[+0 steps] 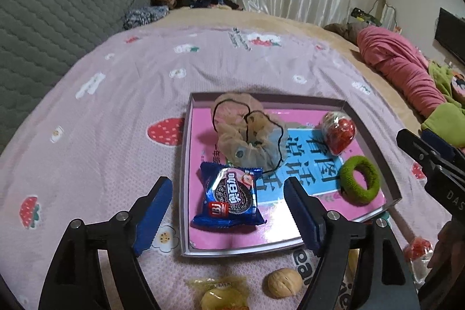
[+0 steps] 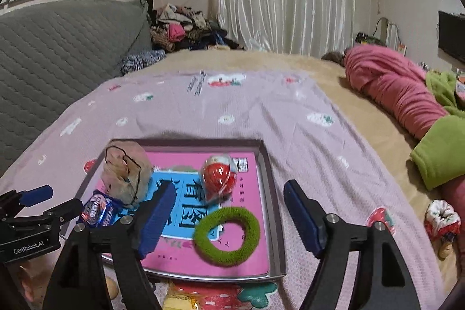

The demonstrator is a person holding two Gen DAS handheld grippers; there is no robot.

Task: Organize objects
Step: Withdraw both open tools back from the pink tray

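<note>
Left gripper (image 1: 228,211) jaws spread wide, empty; blue foil cookie packet (image 1: 231,198) lies between and below them, untouched, in the shallow pink-lined tray (image 1: 186,164). Right gripper (image 2: 229,218) released too, above fuzzy green hair ring (image 2: 227,232) in tray.

A bed (image 1: 122,95) is carrying everything, spread with a pink strawberry-print sheet (image 2: 261,112). A shallow box tray (image 1: 375,150) is lying on the sheet toward the near edge. A walnut (image 1: 280,282) and a yellow wrapped candy (image 1: 222,297) are resting just in front of it. Pink and green bedding (image 2: 407,95) is bunching along the right edge.
</note>
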